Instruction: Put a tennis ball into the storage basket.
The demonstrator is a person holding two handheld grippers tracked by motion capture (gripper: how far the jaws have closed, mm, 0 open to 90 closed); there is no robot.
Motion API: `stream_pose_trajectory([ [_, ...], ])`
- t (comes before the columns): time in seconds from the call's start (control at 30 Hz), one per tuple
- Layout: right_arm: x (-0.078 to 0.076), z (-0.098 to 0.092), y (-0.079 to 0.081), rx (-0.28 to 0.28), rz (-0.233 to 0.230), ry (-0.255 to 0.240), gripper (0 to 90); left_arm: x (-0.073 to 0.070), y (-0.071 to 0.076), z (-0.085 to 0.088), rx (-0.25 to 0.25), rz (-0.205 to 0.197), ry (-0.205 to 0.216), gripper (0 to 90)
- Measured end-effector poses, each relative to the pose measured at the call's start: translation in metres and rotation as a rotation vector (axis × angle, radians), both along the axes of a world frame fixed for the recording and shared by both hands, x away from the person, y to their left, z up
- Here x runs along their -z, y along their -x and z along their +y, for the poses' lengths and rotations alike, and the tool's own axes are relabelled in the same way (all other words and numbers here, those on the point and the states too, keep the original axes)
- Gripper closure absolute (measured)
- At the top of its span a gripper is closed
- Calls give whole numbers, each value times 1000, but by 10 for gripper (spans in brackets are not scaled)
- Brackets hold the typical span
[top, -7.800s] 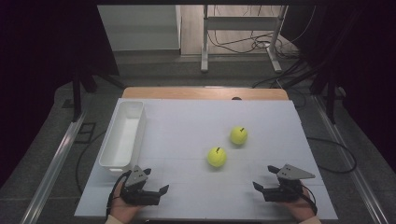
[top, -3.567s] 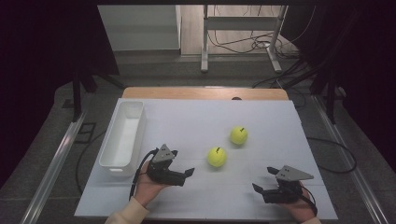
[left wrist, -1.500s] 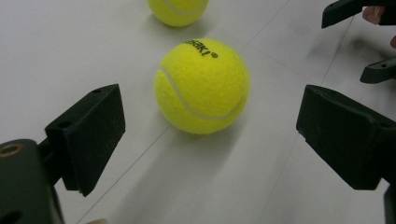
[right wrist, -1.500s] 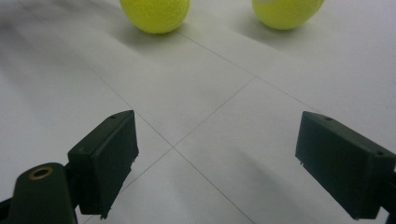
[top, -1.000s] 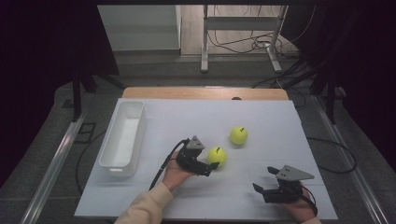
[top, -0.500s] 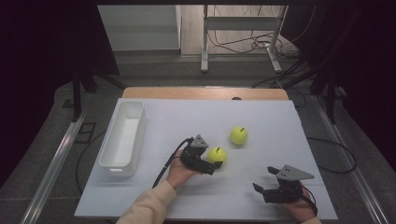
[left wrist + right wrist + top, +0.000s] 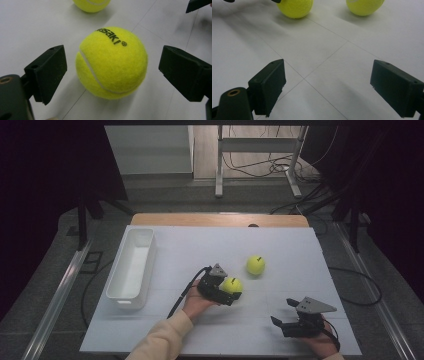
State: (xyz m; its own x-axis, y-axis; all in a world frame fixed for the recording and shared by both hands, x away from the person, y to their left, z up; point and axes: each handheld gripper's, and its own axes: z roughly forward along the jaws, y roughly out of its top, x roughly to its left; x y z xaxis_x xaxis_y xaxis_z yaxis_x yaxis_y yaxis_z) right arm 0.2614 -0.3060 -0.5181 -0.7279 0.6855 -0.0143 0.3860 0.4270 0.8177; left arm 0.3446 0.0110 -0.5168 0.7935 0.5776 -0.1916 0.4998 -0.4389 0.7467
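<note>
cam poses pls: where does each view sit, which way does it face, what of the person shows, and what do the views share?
High view: above the person's side, looking forward and down on the table; both forearms, left gripper, right gripper.
Left gripper view: rides the left gripper, looks along its open jaws at the near tennis ball.
Right gripper view: low over the table, jaws open, facing both balls.
Shared: near tennis ball and far tennis ball in all three.

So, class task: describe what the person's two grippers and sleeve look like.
Both the left gripper and right gripper are black, with blocky rectangular jaws. A grey three-cornered plate tops the right gripper, and a black cable trails from the left one. The left forearm wears a cream sleeve.
</note>
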Motion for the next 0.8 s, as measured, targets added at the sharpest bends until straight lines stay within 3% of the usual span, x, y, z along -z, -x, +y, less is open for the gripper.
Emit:
stream_pose_trajectory([
  [0.27, 0, 0, 0, -2, 0, 3, 131, 7, -6, -4, 2, 22, -18, 93],
  [0.43, 0, 0, 0, 0, 0, 4, 131, 7, -6, -5, 14, 26, -13, 247],
  [0.8, -1, 0, 1, 0, -8, 10, 132, 1, -5, 0, 9, 13, -15, 264],
])
